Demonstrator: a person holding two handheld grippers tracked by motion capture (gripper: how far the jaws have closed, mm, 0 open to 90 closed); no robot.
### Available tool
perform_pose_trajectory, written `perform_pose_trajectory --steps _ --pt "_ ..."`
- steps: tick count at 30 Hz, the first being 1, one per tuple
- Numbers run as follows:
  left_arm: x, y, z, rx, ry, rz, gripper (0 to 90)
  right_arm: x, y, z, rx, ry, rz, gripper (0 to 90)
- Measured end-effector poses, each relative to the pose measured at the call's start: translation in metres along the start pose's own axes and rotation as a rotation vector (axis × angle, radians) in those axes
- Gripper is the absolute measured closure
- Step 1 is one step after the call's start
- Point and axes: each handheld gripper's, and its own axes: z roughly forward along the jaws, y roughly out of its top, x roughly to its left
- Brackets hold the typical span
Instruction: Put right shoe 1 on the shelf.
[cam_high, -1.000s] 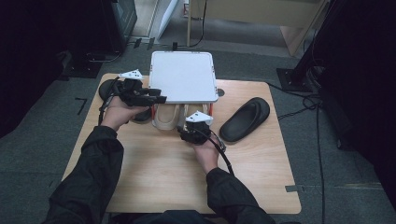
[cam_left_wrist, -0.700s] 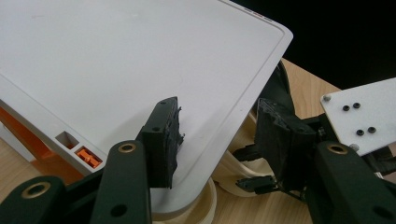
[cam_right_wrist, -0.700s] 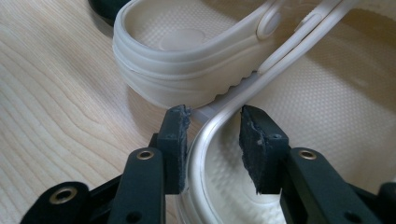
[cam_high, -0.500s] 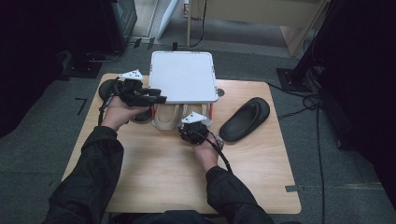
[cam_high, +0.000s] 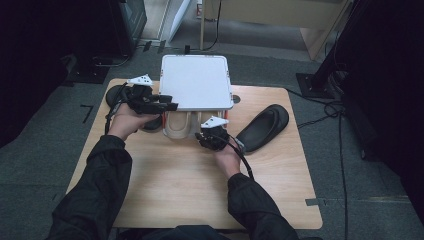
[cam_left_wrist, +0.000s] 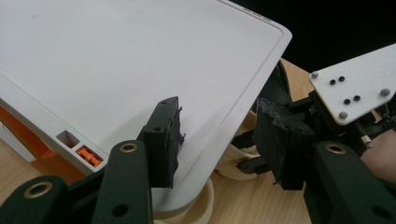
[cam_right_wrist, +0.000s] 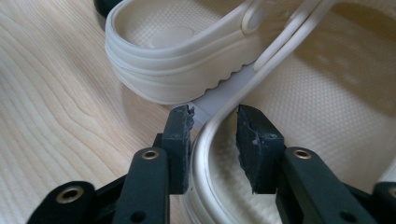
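Note:
A white lid lies over an orange-trimmed box, and two cream clogs poke out from under its near edge. My left gripper stands open at the lid's near left corner. In the left gripper view that corner sits between the left gripper jaws. My right gripper is at the nearer clog's heel. Its jaws have just been opening. In the right gripper view the clog's rim runs between the right gripper pads, clear of the right pad.
A black slipper lies on the wooden table right of the clogs. Another black shoe sits behind my left hand. An orange latch shows on the lid's side. Cables and dark stands ring the table.
The right gripper has shifted slightly at the clog's heel. The left gripper and the lid have kept still.

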Motion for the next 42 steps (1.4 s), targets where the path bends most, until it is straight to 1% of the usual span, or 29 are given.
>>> perform_pose_trajectory --steps 1,2,3,6,7,8,9,10,11,13,15,16,17,20,22,23,26,28,29,32,33,38,42 --pt "0.0 0.0 0.0 0.0 -0.001 0.0 51.0 0.0 0.0 -0.002 0.003 0.011 0.005 60.0" --pt "0.0 0.0 0.0 -0.001 -0.002 -0.001 51.0 0.001 -0.001 -0.003 0.002 0.015 0.009 58.9" --pt "0.0 0.0 0.0 0.001 -0.001 0.001 51.0 0.002 -0.001 -0.005 -0.001 0.025 0.02 58.2" --pt "0.0 0.0 -0.001 0.002 0.0 0.001 51.0 0.007 -0.003 -0.018 -0.028 0.036 0.012 58.4" --pt "0.0 0.0 -0.001 0.003 0.0 0.001 51.0 0.008 -0.004 -0.023 -0.033 0.044 0.008 61.1" --pt "0.0 0.0 0.0 0.002 0.001 0.0 51.0 0.01 -0.005 -0.028 -0.036 0.053 0.002 61.5" --pt "0.0 0.0 0.0 0.002 0.003 -0.001 51.0 0.012 -0.006 -0.033 -0.042 0.047 -0.007 63.7" --pt "-0.001 0.0 0.0 0.003 0.003 -0.001 51.0 0.013 -0.008 -0.038 -0.047 0.057 -0.019 70.8" --pt "-0.001 0.0 0.0 0.003 0.003 0.0 51.0 0.013 -0.01 -0.044 -0.046 0.068 -0.02 71.1" --pt "-0.001 0.0 0.0 0.003 0.004 -0.001 51.0 0.014 -0.015 -0.052 -0.04 0.08 -0.034 75.8" --pt "-0.001 0.0 0.0 0.003 0.004 -0.002 51.1 0.013 -0.023 -0.055 -0.013 0.103 -0.027 78.2" --pt "-0.001 0.0 0.0 0.004 0.005 -0.001 51.0 0.012 -0.028 -0.055 0.005 0.109 -0.026 78.9" --pt "-0.001 0.0 0.0 0.004 0.006 -0.001 51.1 0.01 -0.033 -0.054 0.018 0.102 -0.024 79.7" --pt "-0.001 0.0 0.0 0.006 0.008 0.0 51.2 0.003 -0.04 -0.047 0.041 0.083 0.007 79.7" --pt "-0.001 0.0 0.0 0.006 0.008 0.001 51.3 -0.001 -0.039 -0.042 0.035 0.064 0.019 80.4" --pt "-0.001 0.0 0.0 0.005 0.007 0.0 51.3 -0.003 -0.038 -0.041 0.034 0.068 0.021 80.1" --pt "-0.001 0.0 0.0 0.004 0.005 0.001 51.5 -0.004 -0.033 -0.037 0.019 0.039 0.006 79.0" --pt "-0.001 0.0 0.0 0.004 0.005 0.002 51.5 -0.006 -0.03 -0.034 0.014 0.033 0.019 78.9" --pt "-0.001 0.0 0.0 0.004 0.005 0.002 51.5 -0.006 -0.029 -0.033 0.013 0.032 0.016 78.8" --pt "-0.001 0.0 0.0 0.004 0.005 0.002 51.5 -0.006 -0.027 -0.028 0.01 0.03 0.017 78.4" --pt "-0.001 0.0 0.0 0.004 0.005 0.002 51.5 -0.007 -0.027 -0.027 0.007 0.029 0.011 78.0" --pt "0.0 0.0 -0.001 0.002 0.0 -0.008 51.5 -0.014 -0.025 -0.02 -0.012 0.042 0.046 76.0" --pt "0.001 0.001 -0.003 0.006 -0.002 -0.018 50.9 -0.015 -0.026 -0.021 -0.014 0.07 0.077 73.4"
